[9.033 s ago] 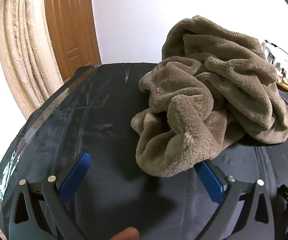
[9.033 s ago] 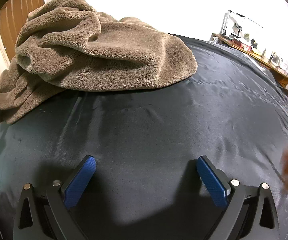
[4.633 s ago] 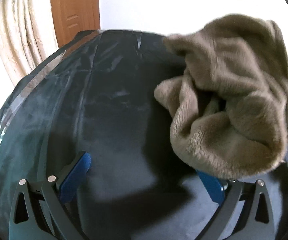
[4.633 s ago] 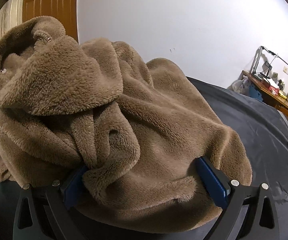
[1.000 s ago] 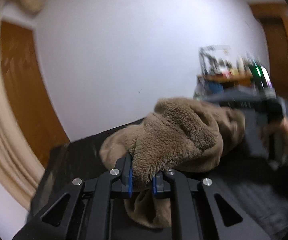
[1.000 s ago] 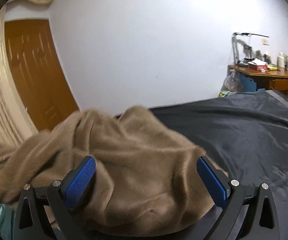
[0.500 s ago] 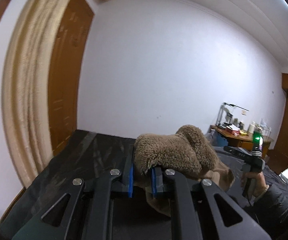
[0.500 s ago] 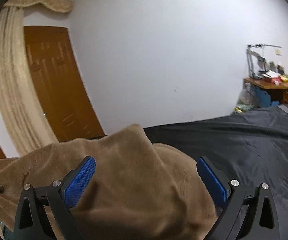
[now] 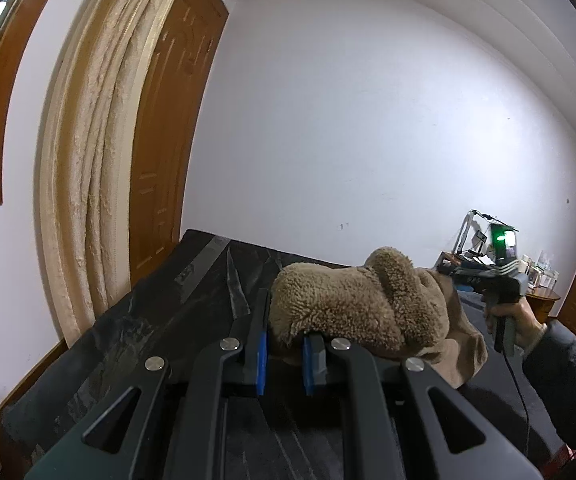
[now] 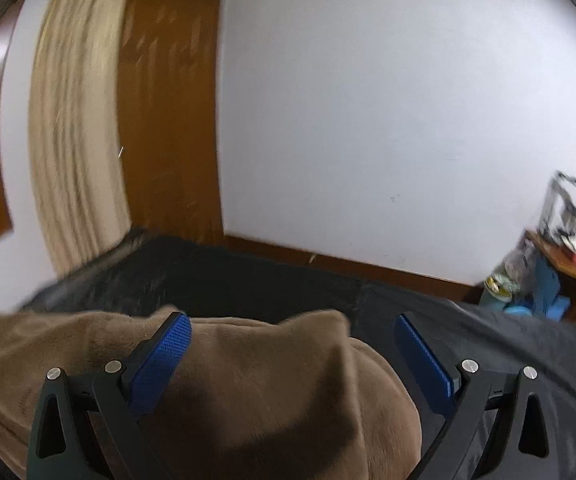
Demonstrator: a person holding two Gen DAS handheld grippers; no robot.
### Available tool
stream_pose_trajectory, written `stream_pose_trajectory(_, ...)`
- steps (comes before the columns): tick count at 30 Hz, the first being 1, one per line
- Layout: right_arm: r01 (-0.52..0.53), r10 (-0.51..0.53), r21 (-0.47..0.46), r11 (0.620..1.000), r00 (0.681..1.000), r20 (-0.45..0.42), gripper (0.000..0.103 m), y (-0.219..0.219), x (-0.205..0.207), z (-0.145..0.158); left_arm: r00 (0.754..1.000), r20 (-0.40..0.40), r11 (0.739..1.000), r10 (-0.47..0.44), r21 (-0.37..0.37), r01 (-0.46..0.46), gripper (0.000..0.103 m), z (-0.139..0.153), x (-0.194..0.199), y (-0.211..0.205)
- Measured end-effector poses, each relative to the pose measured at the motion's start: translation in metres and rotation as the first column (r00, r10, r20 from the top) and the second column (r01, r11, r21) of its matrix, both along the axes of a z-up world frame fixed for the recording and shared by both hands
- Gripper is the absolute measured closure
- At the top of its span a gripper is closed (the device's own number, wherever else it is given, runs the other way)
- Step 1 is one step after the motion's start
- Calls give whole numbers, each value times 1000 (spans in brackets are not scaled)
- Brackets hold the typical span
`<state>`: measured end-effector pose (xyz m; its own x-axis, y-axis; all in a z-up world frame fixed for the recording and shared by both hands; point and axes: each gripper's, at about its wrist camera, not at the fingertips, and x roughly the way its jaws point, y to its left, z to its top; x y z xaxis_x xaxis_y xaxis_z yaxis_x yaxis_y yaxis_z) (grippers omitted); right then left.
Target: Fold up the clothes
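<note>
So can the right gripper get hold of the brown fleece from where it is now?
Probably yes. The right gripper is open with the brown fleece bunched between its blue pads; nothing blocks it.

Nine seconds back the brown fleece garment (image 9: 352,304) lies heaped on the dark bed cover (image 9: 159,320); now we have it lifted. Our left gripper (image 9: 283,354), then spread wide, pinches a fold, and fleece drapes between our right gripper (image 10: 292,360) fingers.
</note>
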<state>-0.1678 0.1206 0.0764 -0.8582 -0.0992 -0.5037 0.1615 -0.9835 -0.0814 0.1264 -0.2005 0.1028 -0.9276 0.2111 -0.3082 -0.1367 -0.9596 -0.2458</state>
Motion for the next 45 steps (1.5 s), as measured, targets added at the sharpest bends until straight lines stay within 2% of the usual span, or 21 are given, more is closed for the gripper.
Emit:
stream_pose_trajectory(2,-10,0,91,996,994,111,1,-4,-22,-19,1000,11,1000,9,9,-9,87,-5,-2,-5)
stream_pose_trajectory(4,-17,-8,124,992,980,199,1,3,-27,-37,1000,23,1000,18,17,-18,86,-9,-4,-9)
stream_pose_trajectory(9,-53,19,85,995,934,356,0,35,5,-78,999,46,999,28,35,-30,85,-18,-11,-12)
stream_pose_trajectory(12,-74,46,51,996,907,419,0,53,40,-97,998,57,999,29,43,-32,85,-22,-15,-11)
stream_pose_trajectory(15,-97,67,51,994,906,417,1,55,71,-102,997,69,998,30,52,-34,85,-26,-20,-10)
stream_pose_trajectory(19,-131,85,98,987,921,380,1,50,97,-97,996,84,997,32,64,-37,85,-31,-26,-9)
stream_pose_trajectory(22,-151,106,132,980,948,300,1,45,108,-79,995,92,997,34,66,-40,85,-35,-24,-13)
stream_pose_trajectory(26,-203,183,115,973,970,158,1,34,120,-38,993,111,996,33,81,-42,85,-41,-22,-17)
stream_pose_trajectory(29,-297,286,81,952,950,122,1,20,121,-20,992,121,995,33,92,-44,85,-46,-22,-21)
stream_pose_trajectory(36,-467,443,142,873,880,173,1,-26,118,-32,991,132,993,37,104,-51,82,-56,-18,-30)
stream_pose_trajectory(42,-553,502,164,817,821,272,1,-56,81,-56,989,145,992,43,107,-59,80,-62,-19,-37)
stream_pose_trajectory(45,-566,506,149,811,805,309,1,-66,65,-73,987,156,992,44,113,-62,80,-66,-22,-38)
